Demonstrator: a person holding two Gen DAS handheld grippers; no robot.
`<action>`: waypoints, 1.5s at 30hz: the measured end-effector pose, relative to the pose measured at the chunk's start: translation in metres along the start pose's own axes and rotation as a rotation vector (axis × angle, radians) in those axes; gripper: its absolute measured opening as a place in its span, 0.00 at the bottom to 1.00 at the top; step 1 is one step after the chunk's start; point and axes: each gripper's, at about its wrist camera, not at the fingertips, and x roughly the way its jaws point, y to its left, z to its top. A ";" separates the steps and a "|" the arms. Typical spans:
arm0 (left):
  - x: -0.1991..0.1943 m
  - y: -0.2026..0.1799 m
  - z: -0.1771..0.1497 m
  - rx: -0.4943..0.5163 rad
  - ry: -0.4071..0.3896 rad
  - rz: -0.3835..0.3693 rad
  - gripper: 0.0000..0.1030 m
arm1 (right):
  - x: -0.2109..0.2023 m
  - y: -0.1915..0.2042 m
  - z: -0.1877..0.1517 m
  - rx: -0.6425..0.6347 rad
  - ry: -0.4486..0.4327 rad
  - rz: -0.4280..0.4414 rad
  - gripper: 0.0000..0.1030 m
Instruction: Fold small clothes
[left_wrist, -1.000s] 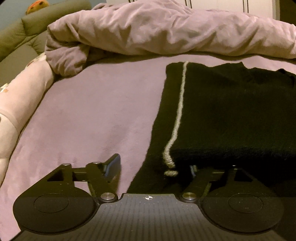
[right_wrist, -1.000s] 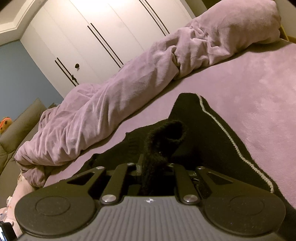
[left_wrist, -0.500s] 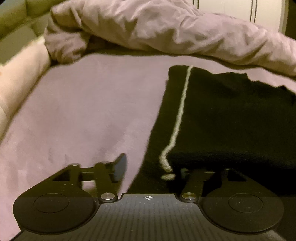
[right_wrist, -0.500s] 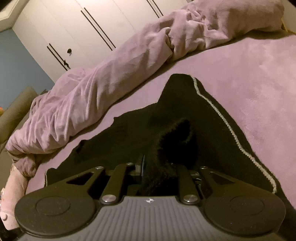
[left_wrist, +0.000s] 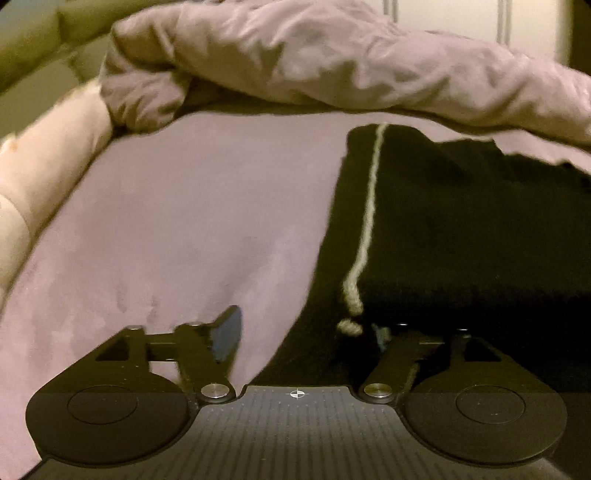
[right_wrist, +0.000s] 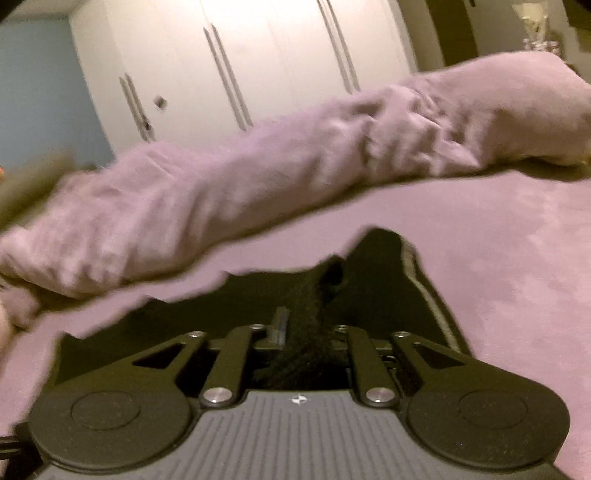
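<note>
A black knit garment (left_wrist: 461, 229) with a pale trim line (left_wrist: 369, 206) lies on the purple bed sheet (left_wrist: 184, 221), its near part folded over. My left gripper (left_wrist: 306, 328) is open at the garment's near left corner; its left finger (left_wrist: 227, 332) is over the sheet and its right finger is hidden under the black fold. In the right wrist view the garment (right_wrist: 369, 280) lies just ahead, and my right gripper (right_wrist: 306, 332) is shut on a bunched black fold of it.
A crumpled purple duvet (left_wrist: 332, 62) runs along the far side of the bed and shows in the right wrist view (right_wrist: 258, 184). A pale pink bolster (left_wrist: 48, 158) lies at the left edge. White wardrobe doors (right_wrist: 240, 66) stand behind.
The right gripper has swung and levelled out, still holding the black fold, with motion blur. The left gripper has shifted a little closer and lower, staying open.
</note>
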 end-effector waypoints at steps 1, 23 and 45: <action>-0.005 0.001 -0.003 0.023 -0.007 0.007 0.84 | 0.003 -0.004 -0.001 0.005 0.022 -0.038 0.20; 0.004 -0.046 0.051 0.086 -0.148 0.041 0.93 | 0.009 0.001 0.024 -0.053 -0.031 -0.059 0.14; -0.012 -0.019 -0.003 0.077 -0.124 0.053 1.00 | -0.064 -0.027 -0.019 -0.009 0.047 0.034 0.16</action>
